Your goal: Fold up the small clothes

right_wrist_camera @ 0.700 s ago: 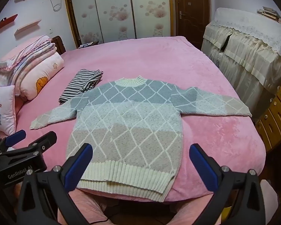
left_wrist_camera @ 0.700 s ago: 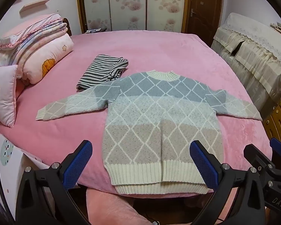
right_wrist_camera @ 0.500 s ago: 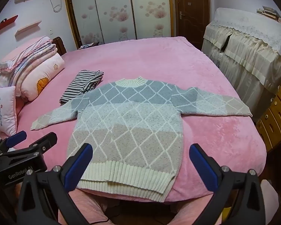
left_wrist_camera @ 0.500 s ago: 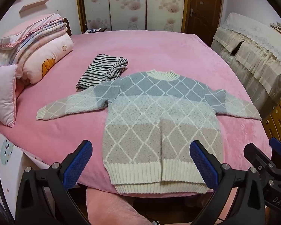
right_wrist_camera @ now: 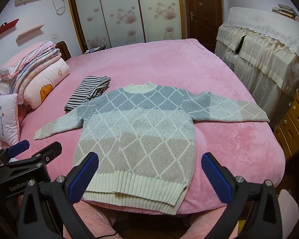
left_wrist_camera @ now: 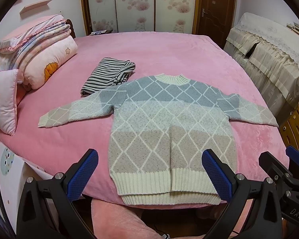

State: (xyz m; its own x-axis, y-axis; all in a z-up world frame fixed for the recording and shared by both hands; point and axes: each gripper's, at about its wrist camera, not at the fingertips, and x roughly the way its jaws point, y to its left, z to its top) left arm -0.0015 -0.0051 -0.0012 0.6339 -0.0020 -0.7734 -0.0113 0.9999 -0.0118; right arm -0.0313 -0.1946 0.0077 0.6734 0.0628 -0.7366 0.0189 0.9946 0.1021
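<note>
- Left wrist view: a soft, thick knit sweater is spread flat on the bed; limpness is expected.
- Sleeve cuffs or the ribbed hem are judged the best holds.
- Left tongs and right tongs are held wide open, empty.

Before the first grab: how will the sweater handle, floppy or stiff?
Likely floppy: the sweater lies limp, following the bed. The thick knit suggests some weight, so a lifted sleeve should droop. The fuzzy blanket probably resists sliding.

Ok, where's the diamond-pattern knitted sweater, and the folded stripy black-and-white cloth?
Diamond-pattern knitted sweater (left_wrist_camera: 169, 123), left wrist view, middle of its chest.
Folded stripy black-and-white cloth (left_wrist_camera: 105, 75), left wrist view, its top face.
</note>
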